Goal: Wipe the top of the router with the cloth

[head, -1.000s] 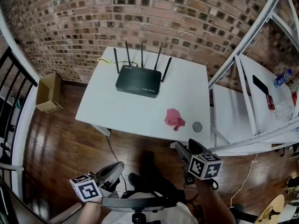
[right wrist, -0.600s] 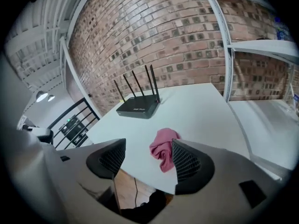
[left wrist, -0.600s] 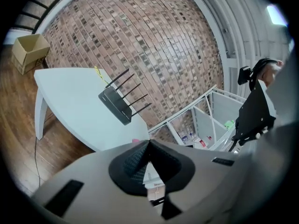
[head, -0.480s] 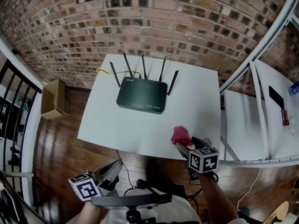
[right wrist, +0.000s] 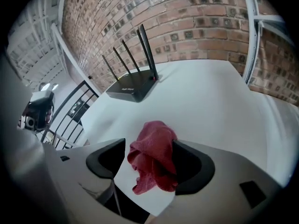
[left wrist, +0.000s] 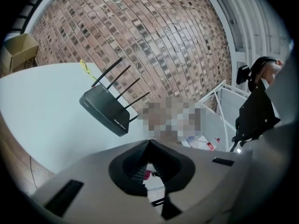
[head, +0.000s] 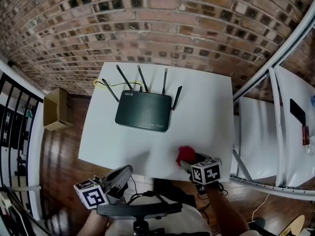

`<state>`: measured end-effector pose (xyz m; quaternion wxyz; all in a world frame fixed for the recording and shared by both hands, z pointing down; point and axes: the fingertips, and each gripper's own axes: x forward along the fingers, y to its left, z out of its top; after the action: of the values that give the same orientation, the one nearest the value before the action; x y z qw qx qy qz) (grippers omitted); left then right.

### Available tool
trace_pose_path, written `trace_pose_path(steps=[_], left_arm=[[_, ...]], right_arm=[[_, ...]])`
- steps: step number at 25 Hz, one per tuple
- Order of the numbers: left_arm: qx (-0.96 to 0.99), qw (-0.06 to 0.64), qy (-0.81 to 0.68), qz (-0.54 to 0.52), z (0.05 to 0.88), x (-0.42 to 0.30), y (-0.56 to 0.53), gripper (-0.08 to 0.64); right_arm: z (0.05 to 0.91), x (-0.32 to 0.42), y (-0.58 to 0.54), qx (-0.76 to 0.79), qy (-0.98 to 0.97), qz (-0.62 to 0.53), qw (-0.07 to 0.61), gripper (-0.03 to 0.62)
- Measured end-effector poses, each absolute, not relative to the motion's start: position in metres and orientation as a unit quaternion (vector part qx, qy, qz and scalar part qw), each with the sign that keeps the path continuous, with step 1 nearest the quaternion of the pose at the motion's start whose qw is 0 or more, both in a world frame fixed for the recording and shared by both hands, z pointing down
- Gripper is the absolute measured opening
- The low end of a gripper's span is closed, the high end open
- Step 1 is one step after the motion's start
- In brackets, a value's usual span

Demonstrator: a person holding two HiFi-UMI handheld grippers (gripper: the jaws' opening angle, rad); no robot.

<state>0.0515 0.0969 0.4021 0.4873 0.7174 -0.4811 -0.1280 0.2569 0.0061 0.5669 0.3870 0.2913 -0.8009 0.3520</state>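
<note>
Your right gripper point(right wrist: 148, 155) had just opened its jaws wide around the red cloth point(right wrist: 156, 141), not yet pinching. It looked soft, light and floppy, and its bunched middle seemed the best hold.

The white table point(head: 106, 139) stands on a wooden floor point(head: 64, 161) with its back edge against a brick wall point(head: 147, 28). A dark, flat router point(head: 143, 117) lies on it, left of the middle and towards the back. Its five thin antennas point(head: 164, 81) rise from the edge nearest the wall. A thin yellow cable point(head: 100, 82) loops on the tabletop at the back left corner, just beside the leftmost antenna. A crumpled red cloth point(head: 185, 154) lies near the front edge, right of the middle, well apart from the router.
</note>
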Motion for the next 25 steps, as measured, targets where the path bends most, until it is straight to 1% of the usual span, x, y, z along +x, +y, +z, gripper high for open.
trace_pose_path(steps=[2, 7, 12, 13, 15, 17, 21, 25], left_arm=[[0.718, 0.487, -0.480, -0.125, 0.402, 0.054, 0.085, 0.028], [0.717, 0.497, -0.474, -0.115, 0.406, 0.057, 0.064, 0.028], [0.722, 0.487, -0.474, -0.129, 0.397, 0.049, 0.045, 0.028], [0.723, 0.487, -0.473, -0.130, 0.396, 0.046, 0.043, 0.028], [0.722, 0.489, -0.472, -0.128, 0.398, 0.035, 0.042, 0.028], [0.722, 0.494, -0.469, -0.124, 0.403, 0.023, 0.041, 0.028], [0.724, 0.508, -0.452, -0.120, 0.415, -0.002, 0.032, 0.028], [0.742, 0.502, -0.433, -0.104, 0.415, -0.035, 0.019, 0.028]], right_arm=[[0.576, 0.259, 0.002, 0.289, -0.794, 0.357, 0.397, 0.336], [0.597, 0.269, -0.007, 0.294, -0.772, 0.355, 0.438, 0.263], [0.596, 0.267, -0.012, 0.290, -0.772, 0.330, 0.459, 0.242], [0.597, 0.266, -0.011, 0.288, -0.771, 0.327, 0.464, 0.231], [0.595, 0.263, -0.008, 0.287, -0.768, 0.328, 0.468, 0.186], [0.587, 0.257, -0.010, 0.296, -0.770, 0.326, 0.462, 0.160], [0.556, 0.233, -0.029, 0.337, -0.788, 0.305, 0.415, 0.155], [0.522, 0.180, -0.044, 0.350, -0.816, 0.273, 0.371, 0.155]])
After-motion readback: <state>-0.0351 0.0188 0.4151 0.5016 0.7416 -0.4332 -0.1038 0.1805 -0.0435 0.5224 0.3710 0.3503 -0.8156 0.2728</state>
